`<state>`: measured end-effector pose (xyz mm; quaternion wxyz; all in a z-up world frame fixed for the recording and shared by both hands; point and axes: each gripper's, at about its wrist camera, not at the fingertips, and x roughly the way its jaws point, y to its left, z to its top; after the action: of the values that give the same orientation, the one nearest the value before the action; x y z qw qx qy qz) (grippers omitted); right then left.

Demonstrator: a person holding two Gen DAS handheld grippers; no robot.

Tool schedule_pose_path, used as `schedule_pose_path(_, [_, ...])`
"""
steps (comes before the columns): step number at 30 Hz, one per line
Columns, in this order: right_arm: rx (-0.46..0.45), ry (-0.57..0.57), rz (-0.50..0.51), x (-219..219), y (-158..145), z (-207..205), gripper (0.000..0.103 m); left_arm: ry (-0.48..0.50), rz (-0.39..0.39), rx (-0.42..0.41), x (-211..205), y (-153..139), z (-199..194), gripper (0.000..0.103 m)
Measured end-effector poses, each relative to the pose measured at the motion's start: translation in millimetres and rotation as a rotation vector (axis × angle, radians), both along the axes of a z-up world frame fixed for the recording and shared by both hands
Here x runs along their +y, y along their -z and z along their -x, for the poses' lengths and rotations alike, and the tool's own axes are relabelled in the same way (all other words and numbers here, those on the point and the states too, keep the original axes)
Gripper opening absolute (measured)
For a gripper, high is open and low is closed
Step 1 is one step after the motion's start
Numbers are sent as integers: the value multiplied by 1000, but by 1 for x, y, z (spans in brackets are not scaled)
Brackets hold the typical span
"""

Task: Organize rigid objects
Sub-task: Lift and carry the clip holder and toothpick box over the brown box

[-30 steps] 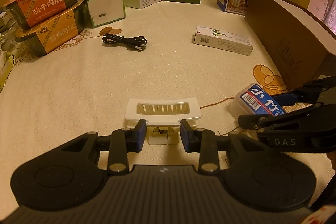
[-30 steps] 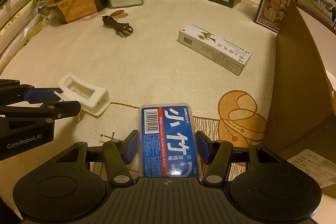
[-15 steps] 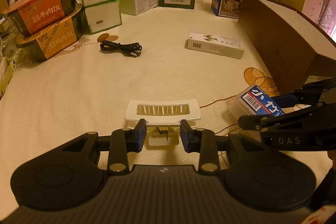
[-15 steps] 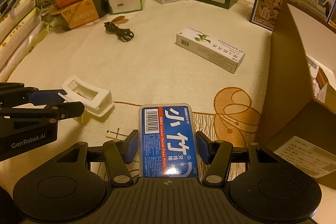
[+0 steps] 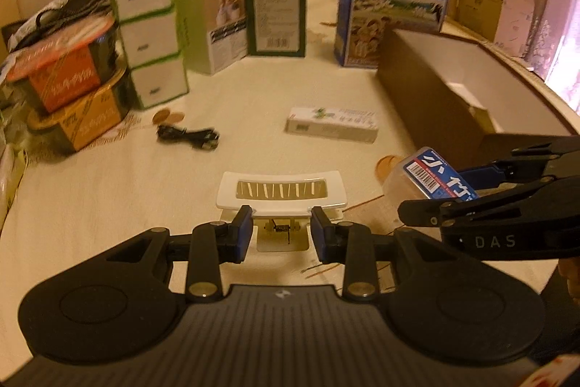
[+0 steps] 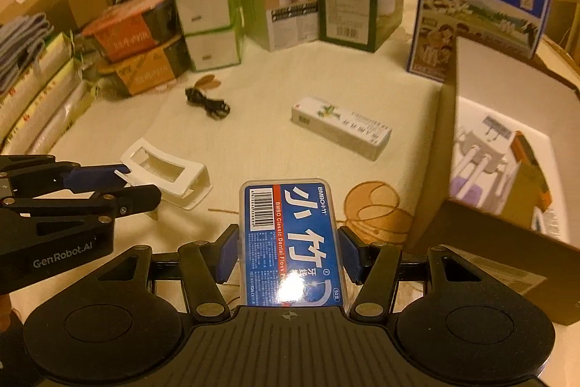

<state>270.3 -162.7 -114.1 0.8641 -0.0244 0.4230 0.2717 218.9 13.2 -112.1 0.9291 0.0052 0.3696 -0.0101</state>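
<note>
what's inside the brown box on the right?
Inside the brown box, the right wrist view shows a white package and an orange-edged carton standing together. The near wall hides the floor and anything lower.

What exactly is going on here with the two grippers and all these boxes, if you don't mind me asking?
A person is tidying small items with two handheld grippers. The left gripper is clamped on a white hair clip, and the right gripper holds a blue dental floss box. Both items are off the cloth-covered table. An open cardboard box stands at the right with items already inside. A toothpaste carton and a black cable lie on the cloth.
</note>
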Motion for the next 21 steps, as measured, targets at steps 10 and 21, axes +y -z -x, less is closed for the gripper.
schedule_pose_path(10, [-62,117,-45,-55,-44,-4,54,104,1,-91,-42,-37,-11,29])
schedule_pose_path(21, [-74,317,-69,-145,-60,-36,54,267,2,-163,-117,-61,-53,29])
